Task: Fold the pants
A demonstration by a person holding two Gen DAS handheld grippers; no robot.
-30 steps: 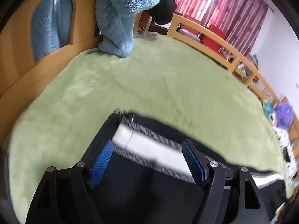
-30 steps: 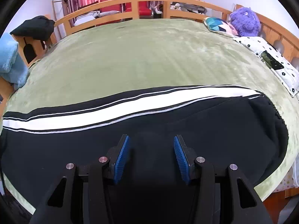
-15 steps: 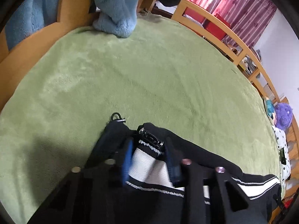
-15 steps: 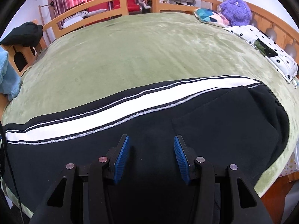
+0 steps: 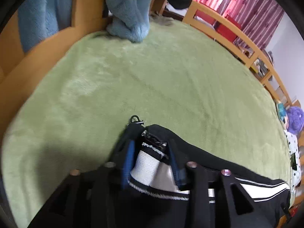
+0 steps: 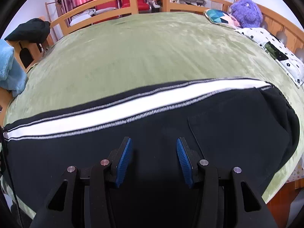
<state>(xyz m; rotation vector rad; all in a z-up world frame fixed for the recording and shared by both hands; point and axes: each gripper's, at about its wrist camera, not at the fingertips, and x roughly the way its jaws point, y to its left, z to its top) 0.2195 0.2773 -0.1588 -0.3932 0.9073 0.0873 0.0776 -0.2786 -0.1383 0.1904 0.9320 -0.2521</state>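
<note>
Black pants with a white side stripe (image 6: 228, 133) lie flat across the near part of a green blanket (image 6: 152, 57). In the left wrist view their cuff end (image 5: 146, 163) is bunched between the blue pads of my left gripper (image 5: 150, 146). The cloth fills the gap and touches both pads, while the jaws are opening. A metal zipper pull (image 5: 135, 119) lies on the blanket just past the cuff. My right gripper (image 6: 153, 140) hovers open over the black cloth below the stripe, with nothing between its pads.
A fluffy blue garment (image 5: 131, 15) hangs at the far left corner of the bed. The wooden bed rail (image 5: 228, 30) runs along the far side. A purple plush toy (image 6: 246, 12) and a patterned pillow (image 6: 275, 57) sit at the right. A black garment (image 6: 28, 30) drapes over a post.
My left gripper went from wide open over the cuff to closed around it, bunching the striped cloth, and it moved slightly forward and down. The right gripper has stayed put.
</note>
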